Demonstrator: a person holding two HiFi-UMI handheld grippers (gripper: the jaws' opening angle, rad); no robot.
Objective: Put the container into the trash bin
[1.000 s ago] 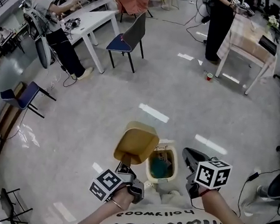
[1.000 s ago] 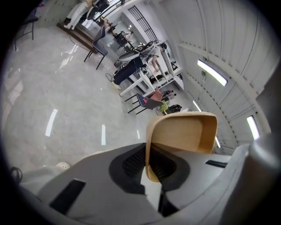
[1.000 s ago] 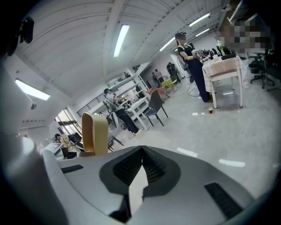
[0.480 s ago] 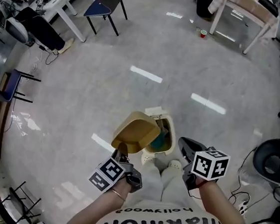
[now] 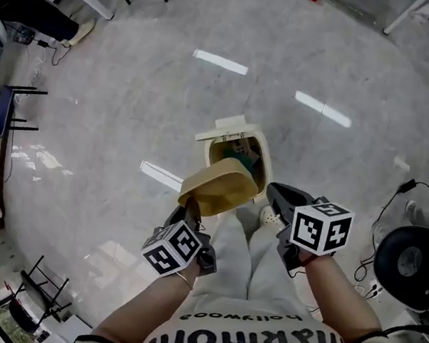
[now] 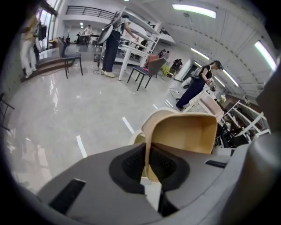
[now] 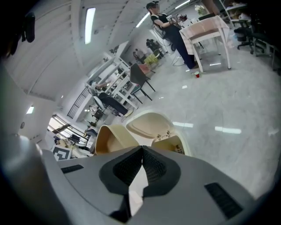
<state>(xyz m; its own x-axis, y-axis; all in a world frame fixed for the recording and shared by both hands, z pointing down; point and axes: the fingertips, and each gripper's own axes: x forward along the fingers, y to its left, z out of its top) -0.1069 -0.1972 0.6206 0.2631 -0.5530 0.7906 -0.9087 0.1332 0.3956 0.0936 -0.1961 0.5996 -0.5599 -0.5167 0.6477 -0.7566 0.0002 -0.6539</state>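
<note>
And there was the left gripper, jaws pinched tight on one thin side wall of the container, the black ribbed pads biting from inside and outside so the tub hung out ahead of the hand. In the head view the container overlapped the near lip of the trash bin, apparently above the mouth and not yet inside it. Gripping the wall rather than the body looked like the sensible choice: the tub was too broad to span, and an edge hold left it free to tip or drop once released. The right gripper sat just beside the bin on the other side, jaws pressed together on nothing, seemingly only standing by. The bin's lid stood flipped up at the back, which left the opening clear for the drop, and something teal-green already lay inside. As for the makeup: the container was a tan, smooth, thin-walled tub with rounded corners and an open top, light enough by the look of it to hang from one pinch. The bin was cream plastic, soft-cornered and glossy, standing on a grey polished floor that mirrored the ceiling lights in bright bars.
</note>
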